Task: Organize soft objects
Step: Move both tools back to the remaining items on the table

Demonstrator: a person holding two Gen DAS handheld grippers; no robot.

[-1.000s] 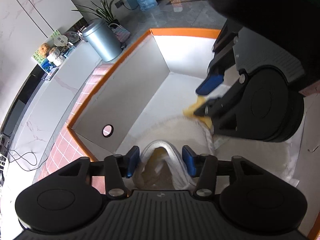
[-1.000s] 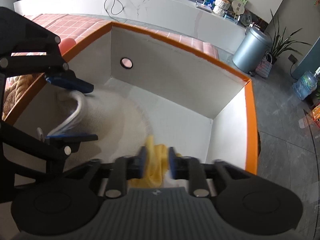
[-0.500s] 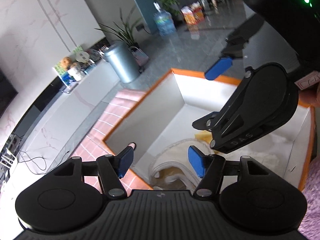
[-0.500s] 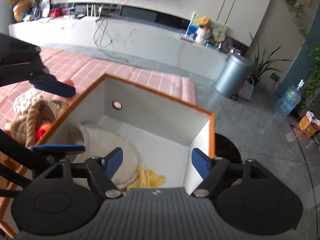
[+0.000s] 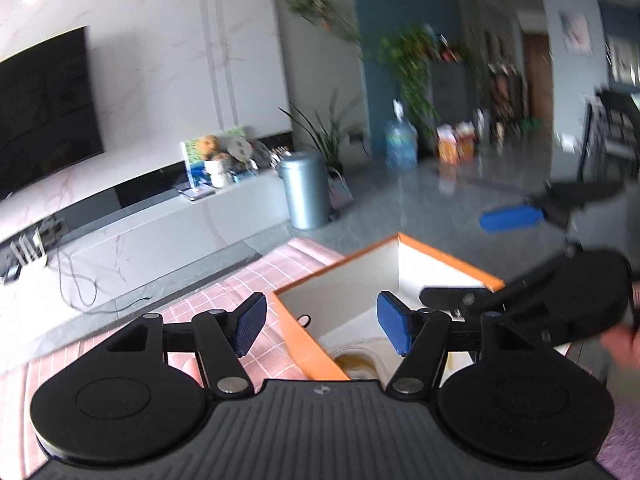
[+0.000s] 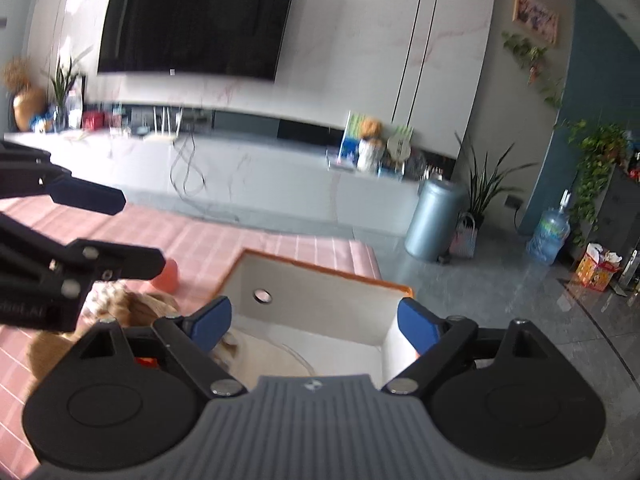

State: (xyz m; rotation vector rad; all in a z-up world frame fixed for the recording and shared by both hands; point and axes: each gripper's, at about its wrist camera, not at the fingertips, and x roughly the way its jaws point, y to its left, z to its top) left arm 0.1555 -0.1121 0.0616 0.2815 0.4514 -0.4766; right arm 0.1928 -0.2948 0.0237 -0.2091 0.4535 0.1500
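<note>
My left gripper (image 5: 318,328) hangs above the near corner of the box (image 5: 352,280), its blue fingers (image 5: 394,328) spread wide with nothing between them; my right gripper (image 6: 316,324) is the same — fingers (image 6: 210,322) wide apart, empty, raised over the box (image 6: 320,308). The box is white inside with an orange rim and a round hole in its far wall; it stands on a pink checked cloth (image 6: 224,240). Down in the box lies a cream, round-edged cushion (image 6: 272,360); from the left view I see only a bit of its pale rim with a yellowish patch (image 5: 356,360) inside. Just left of the box, on the cloth, sits a brown plush toy (image 6: 132,312) — partly hidden behind my left gripper's arm; a small pink thing (image 6: 168,274) lies beside it. Beyond stand a grey bin (image 6: 434,220) and a dark television (image 6: 196,20).
</note>
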